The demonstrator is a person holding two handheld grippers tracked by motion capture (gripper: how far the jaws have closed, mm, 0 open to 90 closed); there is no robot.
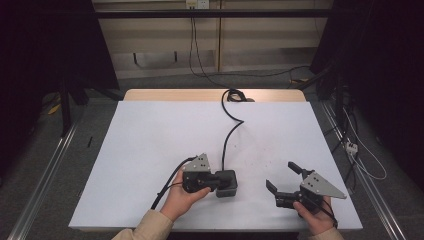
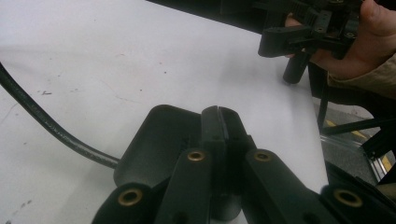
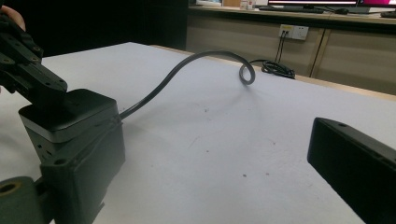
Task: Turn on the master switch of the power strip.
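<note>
A white sheet covers the table (image 1: 150,150), which stands in a dim room with dark curtains at both sides and a pale cabinet wall beyond. Nearest the person, at the right of the near edge, the right gripper (image 1: 283,178) rests in the right hand (image 1: 316,212) with its jaws spread wide and nothing between them; its own view shows one black jaw at each side and bare sheet in the gap. Left of it, at the middle of the near edge, the left gripper (image 1: 226,182) lies level in the left hand (image 1: 182,197), its jaws brought together against the near side of a black power adapter block (image 1: 227,183), apparently pinching a thin part of it, though what exactly sits between the pads cannot be told. From the block a black cable (image 1: 227,137) runs away across the sheet, curls once, and ends in a coil (image 1: 235,95) at the far edge. The work appears to be at the stage of steadying the block. The next move likely calls for the open right gripper to reach left to the cable near the block and close on it, without tugging the block loose.
</note>
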